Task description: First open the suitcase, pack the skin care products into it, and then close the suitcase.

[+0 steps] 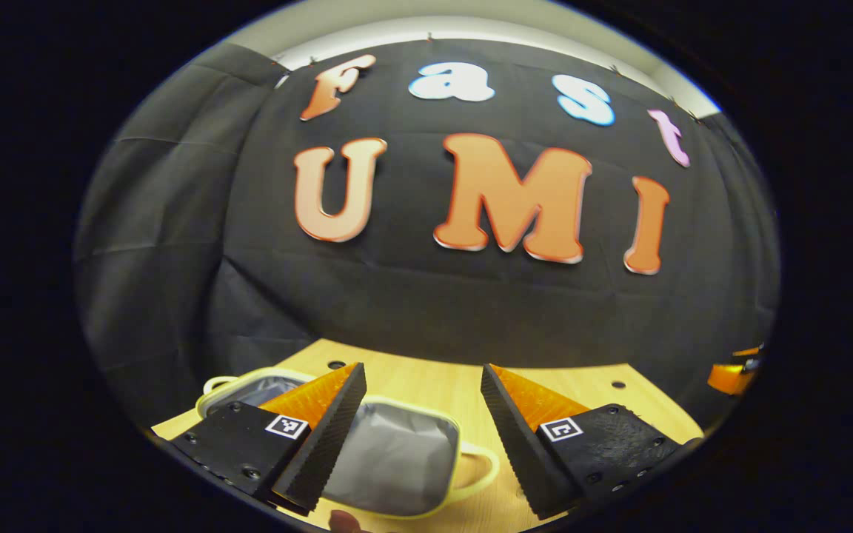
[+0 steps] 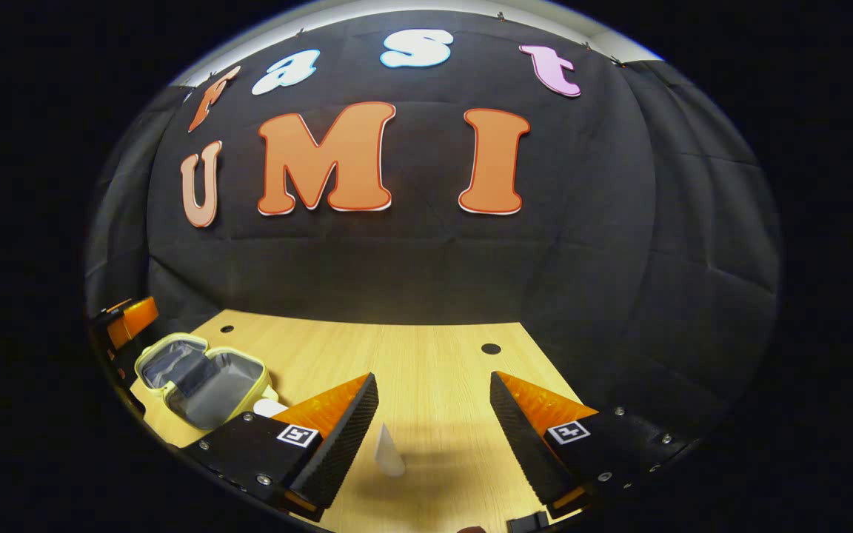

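Observation:
The small suitcase (image 1: 397,459) lies open on the wooden table, pale yellow with a grey lining and a loop handle. My left gripper (image 1: 423,370) hangs open just above it, nothing between its fingers. In the right gripper view the same open suitcase (image 2: 197,374) sits at the far left, with the left gripper (image 2: 126,318) beyond it. A white, cone-shaped skin care tube (image 2: 387,451) stands on the table between the fingers of my open right gripper (image 2: 434,377); they do not touch it. Another white item (image 2: 269,407) peeks out behind the left finger, next to the suitcase.
The light wooden table (image 2: 426,355) ends at the black cloth wall close behind. It has small round holes (image 2: 491,348) near its far edge. The right gripper (image 1: 734,374) shows at the right edge of the left gripper view.

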Motion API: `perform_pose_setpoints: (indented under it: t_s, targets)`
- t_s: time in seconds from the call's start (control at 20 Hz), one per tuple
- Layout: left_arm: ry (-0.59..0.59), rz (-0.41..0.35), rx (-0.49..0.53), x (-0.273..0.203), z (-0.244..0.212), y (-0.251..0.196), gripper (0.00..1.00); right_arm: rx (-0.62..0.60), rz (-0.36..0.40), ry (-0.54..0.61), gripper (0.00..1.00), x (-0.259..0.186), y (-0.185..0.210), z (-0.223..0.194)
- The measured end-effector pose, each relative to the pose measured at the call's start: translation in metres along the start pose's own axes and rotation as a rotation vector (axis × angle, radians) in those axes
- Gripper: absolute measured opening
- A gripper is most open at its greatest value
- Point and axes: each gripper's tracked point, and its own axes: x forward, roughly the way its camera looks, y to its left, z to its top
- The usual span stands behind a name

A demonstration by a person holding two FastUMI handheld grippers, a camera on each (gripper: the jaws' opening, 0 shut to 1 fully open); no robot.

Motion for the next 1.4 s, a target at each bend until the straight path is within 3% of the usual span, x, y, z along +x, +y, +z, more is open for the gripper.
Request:
perform_pose_setpoints:
  t_s: [0.45,0.65,0.85,1.3,1.35,1.4]
  targets:
    - [0.204,-0.214,0.162,-0.017,-0.119,-0.094,0.98,-0.016,-0.024,0.073,0.97,0.002,-0.021,-0.04]
    - [0.259,-0.27,0.213,-0.018,-0.16,-0.118,0.98,-0.026,-0.041,0.104,0.97,0.001,-0.032,-0.056]
    - [0.304,-0.289,0.195,-0.005,-0.191,-0.138,0.98,-0.026,-0.064,0.137,0.97,0.001,-0.044,-0.07]
    - [0.366,-0.253,0.163,0.039,-0.226,-0.156,0.98,-0.037,-0.088,0.192,0.97,-0.006,-0.059,-0.095]
    - [0.362,-0.264,0.147,0.046,-0.231,-0.164,0.94,-0.037,-0.086,0.195,0.97,-0.007,-0.058,-0.096]
    - [0.372,-0.253,0.145,0.038,-0.227,-0.162,0.77,-0.036,-0.084,0.198,0.97,-0.007,-0.058,-0.098]
